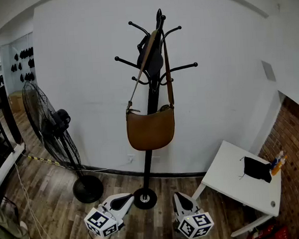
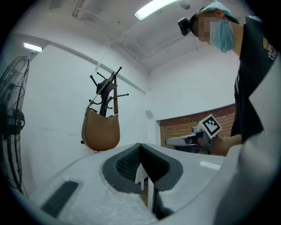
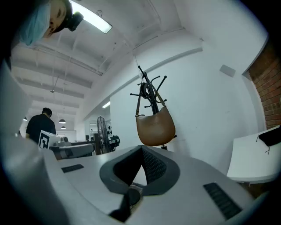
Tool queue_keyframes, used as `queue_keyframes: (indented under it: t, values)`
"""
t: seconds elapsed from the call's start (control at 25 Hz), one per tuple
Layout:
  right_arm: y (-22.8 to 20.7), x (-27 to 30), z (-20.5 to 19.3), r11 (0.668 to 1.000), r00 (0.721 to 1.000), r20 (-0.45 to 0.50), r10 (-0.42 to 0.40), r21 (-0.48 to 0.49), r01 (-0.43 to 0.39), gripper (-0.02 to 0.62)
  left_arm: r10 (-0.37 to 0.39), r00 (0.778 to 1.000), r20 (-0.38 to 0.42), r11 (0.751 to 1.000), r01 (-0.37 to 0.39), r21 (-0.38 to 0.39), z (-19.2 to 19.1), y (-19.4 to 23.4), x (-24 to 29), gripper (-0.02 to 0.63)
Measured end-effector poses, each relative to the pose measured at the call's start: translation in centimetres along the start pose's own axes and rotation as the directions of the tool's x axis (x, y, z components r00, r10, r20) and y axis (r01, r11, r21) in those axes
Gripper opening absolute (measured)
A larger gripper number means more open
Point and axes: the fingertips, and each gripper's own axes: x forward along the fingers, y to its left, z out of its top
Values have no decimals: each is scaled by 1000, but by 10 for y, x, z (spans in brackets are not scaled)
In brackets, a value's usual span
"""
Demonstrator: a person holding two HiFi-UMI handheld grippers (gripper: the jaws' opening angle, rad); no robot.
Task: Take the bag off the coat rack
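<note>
While the brown bag (image 1: pixel 150 129) hangs by its strap from the coat rack (image 1: pixel 148 166) at the frame's centre, both tools are held low and empty.
The left tool (image 1: pixel 126 198) and the right tool (image 1: pixel 180 197) are seen at the bottom edge, each with jaws pressed together on nothing, well apart from the bag. A standing fan (image 1: pixel 52 129) is seen left of the rack, and a white desk (image 1: pixel 229 173) at lower right.

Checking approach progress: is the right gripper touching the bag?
Apart. Head view: the right gripper sits far below the bag hanging on the coat rack, with a clear gap between. Right gripper view: jaws shut, empty.
</note>
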Motion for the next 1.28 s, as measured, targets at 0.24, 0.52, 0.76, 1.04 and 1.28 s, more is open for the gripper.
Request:
queue_keyframes:
  t: [0.24, 0.52, 0.76, 1.04, 1.28]
  values:
    - [4, 3, 6, 999, 997, 64, -37, 24, 36, 2, -38, 999, 1, 999, 38, 12, 0, 7, -4, 5]
    - [5, 12, 12, 996, 993, 84, -82, -15, 83, 87, -100, 995, 0, 995, 100, 19, -3, 18, -4, 117]
    - [1, 30, 9, 995, 996, 43, -77, -57, 79, 135, -104, 995, 0, 994, 104, 10, -8, 33, 11, 151]
    - [-32, 67, 13, 996, 996, 54, -76, -42, 79, 130, -79, 997, -10, 997, 79, 24, -11, 60, 45, 150]
    - [-72, 104, 30, 998, 996, 68, -50, -39, 52, 133, -23, 1000, 0, 999, 23, 46, -3, 89, 88, 149]
